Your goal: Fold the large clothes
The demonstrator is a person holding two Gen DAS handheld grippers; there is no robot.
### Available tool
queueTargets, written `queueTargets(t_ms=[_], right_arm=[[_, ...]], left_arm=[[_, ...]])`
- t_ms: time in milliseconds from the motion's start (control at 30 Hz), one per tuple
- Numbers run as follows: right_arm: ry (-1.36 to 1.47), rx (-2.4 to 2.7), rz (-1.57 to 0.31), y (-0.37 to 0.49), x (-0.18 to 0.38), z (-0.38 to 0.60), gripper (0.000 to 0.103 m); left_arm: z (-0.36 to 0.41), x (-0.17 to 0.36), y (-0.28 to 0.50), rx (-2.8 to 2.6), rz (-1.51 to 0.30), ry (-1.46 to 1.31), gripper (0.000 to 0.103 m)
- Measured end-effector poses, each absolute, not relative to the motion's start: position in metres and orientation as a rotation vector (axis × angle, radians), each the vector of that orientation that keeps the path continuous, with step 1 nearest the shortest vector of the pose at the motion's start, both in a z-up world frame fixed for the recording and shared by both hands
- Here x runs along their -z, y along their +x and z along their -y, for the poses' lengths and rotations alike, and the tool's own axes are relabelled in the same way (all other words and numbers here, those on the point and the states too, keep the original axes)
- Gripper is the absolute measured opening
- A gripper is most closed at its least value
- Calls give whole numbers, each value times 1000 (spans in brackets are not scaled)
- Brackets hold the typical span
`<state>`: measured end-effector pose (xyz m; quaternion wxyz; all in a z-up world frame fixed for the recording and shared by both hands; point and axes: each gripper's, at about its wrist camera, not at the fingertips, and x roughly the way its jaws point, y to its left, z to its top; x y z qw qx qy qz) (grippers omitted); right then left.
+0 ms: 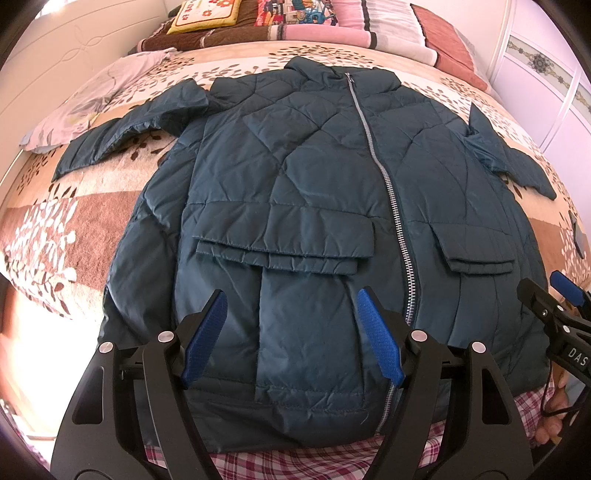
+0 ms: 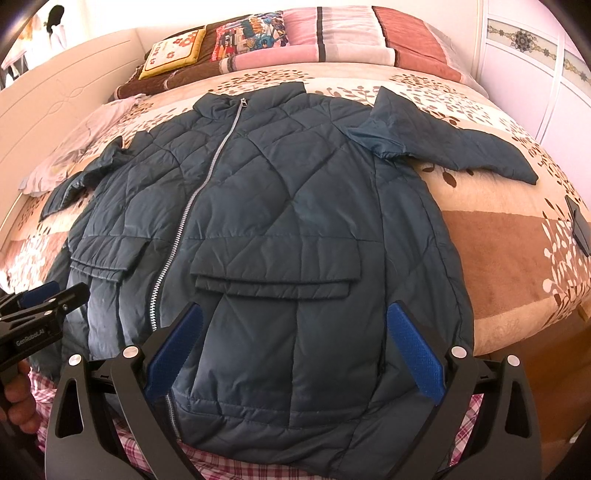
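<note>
I see jacket (image 1: 295, 155): quilted teal synthetic cloth, slight sheen, creased. Zip (image 1: 373, 147): silvery metal teeth, shiny. My left gripper (image 1: 291, 332): matt black plastic arms, blue ribbed pads (image 1: 205, 339), bright metal pins. My right gripper (image 2: 295, 350): same matt black plastic, blue textured pads (image 2: 415, 354). Bedspread (image 2: 498, 236): soft, fuzzy leaf-print cloth. Headboard (image 1: 74, 62): smooth, pale, faintly glossy.

Jacket (image 1: 295, 177) flat on bed (image 1: 92, 206); pillows (image 1: 280, 22) behind; sleeves spread sideways.
</note>
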<state>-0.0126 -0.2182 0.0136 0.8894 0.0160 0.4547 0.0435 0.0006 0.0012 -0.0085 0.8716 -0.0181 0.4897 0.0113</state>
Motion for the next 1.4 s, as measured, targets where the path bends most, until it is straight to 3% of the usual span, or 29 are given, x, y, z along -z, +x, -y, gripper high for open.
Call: queueTargets(t_ms=[833,1400], right_arm=[[49,-85,-933,-13,-13,226,95],[118,-68,-894,-2,-24,260,87]], left_arm=[[1,13,1,-26,-1032,-26,73],[4,12,8,-39,-1047,3,74]])
